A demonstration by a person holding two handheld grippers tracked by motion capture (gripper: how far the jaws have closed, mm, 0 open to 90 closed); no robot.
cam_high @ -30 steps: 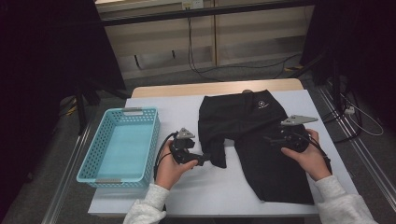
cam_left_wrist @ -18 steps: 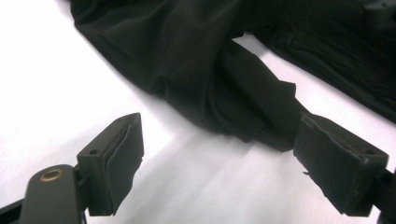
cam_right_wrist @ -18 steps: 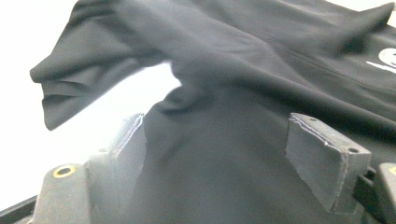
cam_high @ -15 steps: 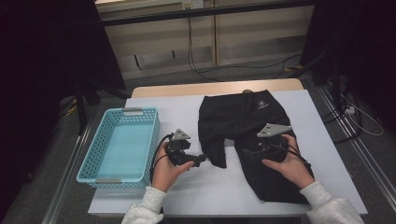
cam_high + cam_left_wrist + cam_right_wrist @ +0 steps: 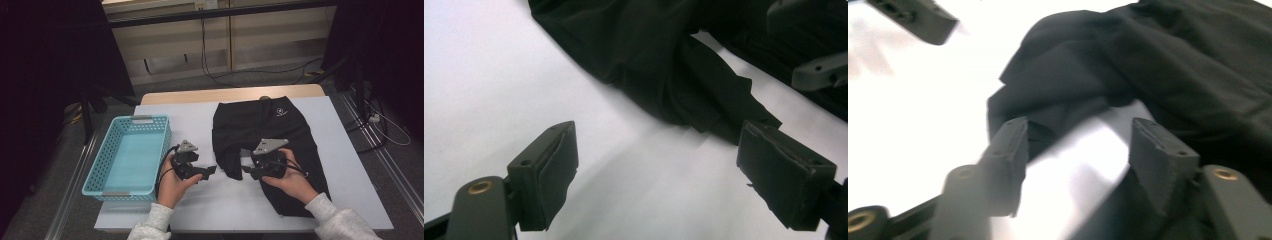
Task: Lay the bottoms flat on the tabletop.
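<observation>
Black shorts (image 5: 270, 135) lie flat on the counter (image 5: 200, 210), long axis near–far; folded-in left leg tip (image 5: 231, 170) sits between both tongs. Right tongs (image 5: 246, 170) have just been closing, nothing gripped, nearest the tip. Left tongs (image 5: 212, 170) released, just left of it.

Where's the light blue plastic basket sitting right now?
In the high view, the light blue perforated plastic basket sits at the table's left edge, just left of the left hand-held gripper, apart from the black fabric garment spread on the right.

A small white round logo, unreadable, sits on the black garment (image 5: 265, 135).
</observation>
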